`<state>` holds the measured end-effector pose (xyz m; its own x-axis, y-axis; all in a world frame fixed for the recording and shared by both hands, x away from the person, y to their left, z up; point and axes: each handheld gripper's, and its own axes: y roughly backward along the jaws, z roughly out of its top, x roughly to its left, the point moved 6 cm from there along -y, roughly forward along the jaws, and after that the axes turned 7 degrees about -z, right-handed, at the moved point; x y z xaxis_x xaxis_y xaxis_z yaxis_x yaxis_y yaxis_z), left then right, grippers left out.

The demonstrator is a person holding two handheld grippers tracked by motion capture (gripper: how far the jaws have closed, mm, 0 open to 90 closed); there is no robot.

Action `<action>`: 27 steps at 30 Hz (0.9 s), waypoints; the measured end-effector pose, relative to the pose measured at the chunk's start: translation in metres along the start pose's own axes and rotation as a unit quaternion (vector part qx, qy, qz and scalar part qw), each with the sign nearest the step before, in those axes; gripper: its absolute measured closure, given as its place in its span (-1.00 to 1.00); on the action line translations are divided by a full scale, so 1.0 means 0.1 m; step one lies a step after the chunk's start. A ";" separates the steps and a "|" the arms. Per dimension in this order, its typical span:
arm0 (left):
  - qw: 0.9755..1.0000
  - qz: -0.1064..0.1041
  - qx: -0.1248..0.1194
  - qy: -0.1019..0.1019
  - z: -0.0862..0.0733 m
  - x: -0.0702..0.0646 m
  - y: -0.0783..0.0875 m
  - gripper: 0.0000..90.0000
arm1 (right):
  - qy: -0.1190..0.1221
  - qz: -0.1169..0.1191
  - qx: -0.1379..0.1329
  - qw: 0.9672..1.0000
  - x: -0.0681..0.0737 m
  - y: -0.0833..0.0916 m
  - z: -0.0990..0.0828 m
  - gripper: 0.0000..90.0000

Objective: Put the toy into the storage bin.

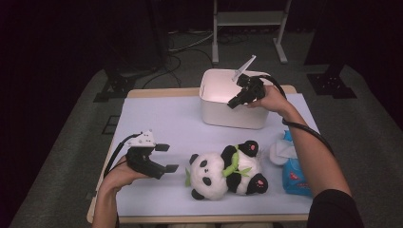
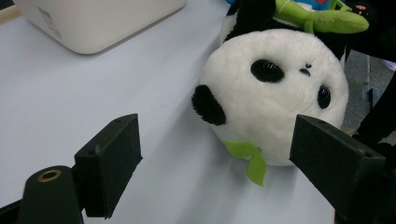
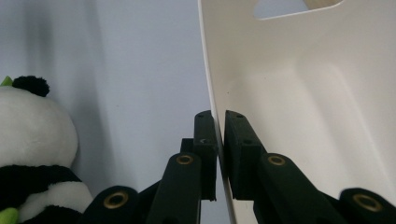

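Observation:
A black and white panda plush (image 1: 223, 173) with green leaves lies on the pale mat, front middle. My left gripper (image 1: 166, 157) stands open just left of it. In the left gripper view, the panda's head (image 2: 275, 93) sits between and beyond the wide jaws of that gripper (image 2: 219, 135), untouched. A white box (image 1: 228, 114) stands at the back. My right gripper (image 1: 235, 102) is shut on its front wall near the rim. In the right gripper view, one pad of my right gripper (image 3: 219, 116) is outside and one inside the box wall (image 3: 299, 93). The panda (image 3: 32, 135) is at the left.
A blue tissue pack (image 1: 292, 171) with white tissue sticking out lies right of the panda. The pale mat (image 1: 157, 118) covers the wooden table. The white box corner (image 2: 93, 23) is at the top left of the left gripper view. Dark stands and cables sit on the floor beyond.

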<state>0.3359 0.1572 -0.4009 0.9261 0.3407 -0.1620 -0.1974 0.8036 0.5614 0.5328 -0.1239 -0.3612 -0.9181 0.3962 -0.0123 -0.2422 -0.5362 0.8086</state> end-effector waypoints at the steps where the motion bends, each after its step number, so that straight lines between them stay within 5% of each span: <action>1: 1.000 0.000 0.000 0.000 0.00 0.00 0.00 -0.66 | 0.000 0.000 -0.001 1.000 0.00 -0.01 0.00 0.83; 14: 1.000 -0.003 -0.002 0.002 0.00 0.02 0.00 -0.66 | 0.026 0.000 -0.004 1.000 0.05 -0.04 0.01 0.90; 27: 1.000 -0.010 -0.001 -0.003 0.02 -0.02 -0.03 -0.66 | 0.051 0.022 -0.001 0.998 0.30 -0.02 0.00 0.92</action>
<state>0.3352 0.1529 -0.4003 0.9321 0.3208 -0.1685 -0.1785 0.8112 0.5569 0.5058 -0.1106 -0.3632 -0.9550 0.2942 -0.0362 -0.2011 -0.5533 0.8083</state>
